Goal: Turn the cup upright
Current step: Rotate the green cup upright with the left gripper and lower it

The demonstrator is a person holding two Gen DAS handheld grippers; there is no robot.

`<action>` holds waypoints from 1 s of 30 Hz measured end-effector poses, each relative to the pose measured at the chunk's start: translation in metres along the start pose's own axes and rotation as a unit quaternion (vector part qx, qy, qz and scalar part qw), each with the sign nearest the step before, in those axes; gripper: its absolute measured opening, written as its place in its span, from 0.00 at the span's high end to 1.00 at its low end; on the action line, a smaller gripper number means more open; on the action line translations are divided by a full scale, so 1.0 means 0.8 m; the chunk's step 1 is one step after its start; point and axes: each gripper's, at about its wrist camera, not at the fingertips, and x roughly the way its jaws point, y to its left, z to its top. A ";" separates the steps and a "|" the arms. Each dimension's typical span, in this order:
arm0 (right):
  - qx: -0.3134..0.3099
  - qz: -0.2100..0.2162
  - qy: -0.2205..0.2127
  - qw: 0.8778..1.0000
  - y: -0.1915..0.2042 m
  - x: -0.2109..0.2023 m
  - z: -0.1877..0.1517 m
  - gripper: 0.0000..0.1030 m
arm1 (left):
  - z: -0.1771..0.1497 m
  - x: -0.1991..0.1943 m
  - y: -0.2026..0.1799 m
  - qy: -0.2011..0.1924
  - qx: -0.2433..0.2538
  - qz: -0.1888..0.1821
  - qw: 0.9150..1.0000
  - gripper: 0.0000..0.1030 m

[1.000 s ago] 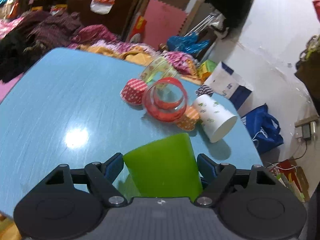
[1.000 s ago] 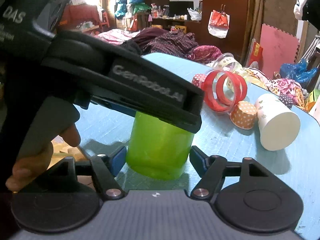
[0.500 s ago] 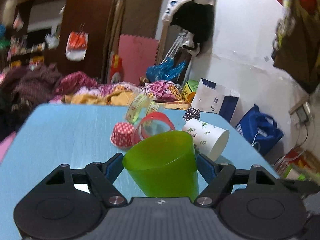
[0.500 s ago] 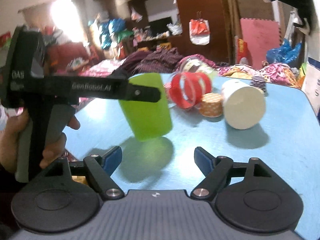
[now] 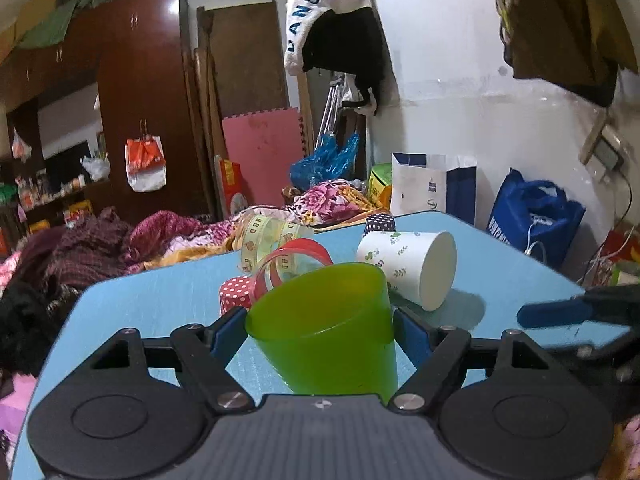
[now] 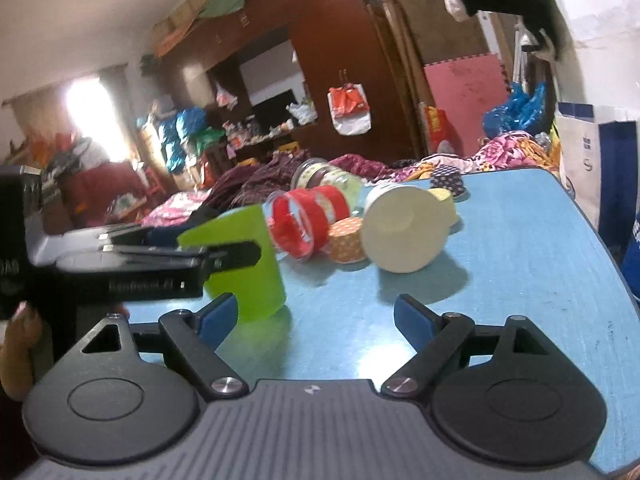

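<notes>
Left wrist view: left gripper (image 5: pixel 320 326) pinching the green cup (image 5: pixel 326 320), tilted, mouth up. White paper cup (image 5: pixel 408 266) lies behind it. Right gripper (image 6: pixel 316 316) spread wide, holding nothing.

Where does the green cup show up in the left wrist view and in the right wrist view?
Left wrist view: green cup sits bottom centre, between the left gripper's fingers, mouth up.
Right wrist view: the cup is left of centre, clamped by that gripper, base near the blue table.
Shared landmark: the white paper cup lying on its side.
</notes>
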 end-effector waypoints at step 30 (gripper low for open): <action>0.002 -0.012 -0.040 0.999 -0.009 -0.024 -0.008 0.12 | -0.028 -0.018 -0.013 -0.049 0.026 -0.022 0.998 0.08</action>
